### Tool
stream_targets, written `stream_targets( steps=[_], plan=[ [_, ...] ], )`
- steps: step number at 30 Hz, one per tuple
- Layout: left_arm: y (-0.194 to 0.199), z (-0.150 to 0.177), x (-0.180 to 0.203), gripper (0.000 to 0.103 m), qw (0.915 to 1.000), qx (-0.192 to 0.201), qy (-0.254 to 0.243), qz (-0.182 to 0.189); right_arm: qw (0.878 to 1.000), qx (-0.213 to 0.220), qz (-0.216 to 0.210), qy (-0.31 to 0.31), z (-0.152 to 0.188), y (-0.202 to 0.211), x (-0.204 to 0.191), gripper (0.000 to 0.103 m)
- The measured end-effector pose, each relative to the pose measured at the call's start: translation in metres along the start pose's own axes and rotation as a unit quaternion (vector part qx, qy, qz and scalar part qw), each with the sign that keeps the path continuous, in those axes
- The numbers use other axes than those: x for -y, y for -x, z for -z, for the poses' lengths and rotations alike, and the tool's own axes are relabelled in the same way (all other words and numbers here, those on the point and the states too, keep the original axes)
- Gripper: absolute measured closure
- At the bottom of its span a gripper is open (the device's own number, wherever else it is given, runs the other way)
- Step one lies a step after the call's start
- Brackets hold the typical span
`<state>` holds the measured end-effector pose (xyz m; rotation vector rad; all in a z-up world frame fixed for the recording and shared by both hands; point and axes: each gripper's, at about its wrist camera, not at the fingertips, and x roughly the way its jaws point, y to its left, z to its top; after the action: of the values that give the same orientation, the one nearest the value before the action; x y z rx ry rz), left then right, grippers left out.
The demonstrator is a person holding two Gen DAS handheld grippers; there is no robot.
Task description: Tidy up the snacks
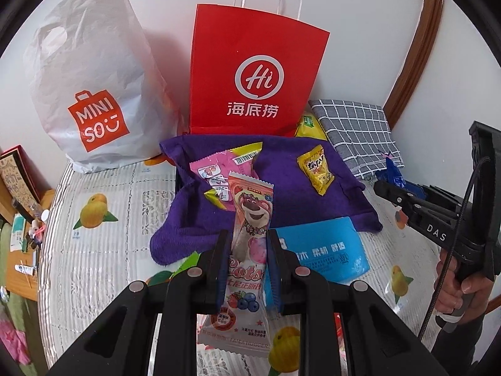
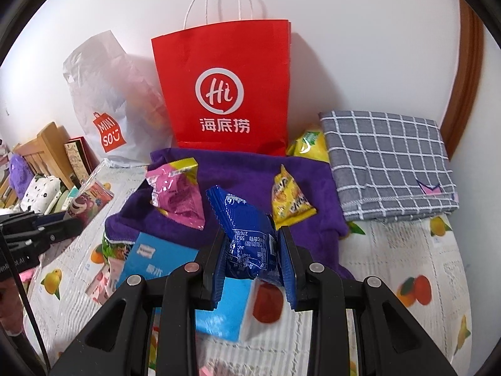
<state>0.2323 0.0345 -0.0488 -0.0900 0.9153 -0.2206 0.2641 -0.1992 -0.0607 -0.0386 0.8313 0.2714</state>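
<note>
The bear snack packet [image 1: 249, 235] (pink, with a cartoon bear and berries printed on it) stands upright in the left gripper [image 1: 245, 260], whose jaws are clamped on its middle, above the near edge of the purple towel [image 1: 281, 169]. The right gripper [image 2: 252, 257] has its jaws closed on a blue snack packet [image 2: 247, 235], held over the same towel and over a light blue tissue pack [image 2: 162, 257] lying at the towel's near edge. On the towel lie two more snacks, well apart: a pink packet [image 1: 219, 169] to the left and a small yellow packet [image 1: 316, 169] to the right. Behind the towel a red paper bag [image 1: 253, 75] stands upright against the wall, with a white plastic bag [image 1: 94, 87] beside it on the left. To the right of the red bag a yellow-green packet [image 2: 308, 144] shows partly, next to a folded grey checked cloth [image 2: 388, 163]. Everything rests on a fruit-printed tablecloth [image 1: 103, 244].
</note>
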Motion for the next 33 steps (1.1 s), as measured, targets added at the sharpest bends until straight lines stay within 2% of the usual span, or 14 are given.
stream_targets(
  steps=[9, 23, 33],
  plan=[
    [-0.016, -0.015, 0.000, 0.081, 1.0000, -0.004, -0.003, -0.006, 1.000, -0.007, -0.002, 0.010, -0.018, -0.024, -0.003, 0.072],
    [-0.034, -0.024, -0.004, 0.081, 0.9999, -0.011, 0.002, -0.011, 0.999, 0.006, -0.022, 0.030, -0.045, -0.048, -0.014, 0.072],
    [-0.051, -0.030, -0.009, 0.081, 0.9997, -0.020, 0.008, -0.012, 0.999, -0.008, -0.023, 0.034, -0.044, -0.071, -0.008, 0.072]
  ],
)
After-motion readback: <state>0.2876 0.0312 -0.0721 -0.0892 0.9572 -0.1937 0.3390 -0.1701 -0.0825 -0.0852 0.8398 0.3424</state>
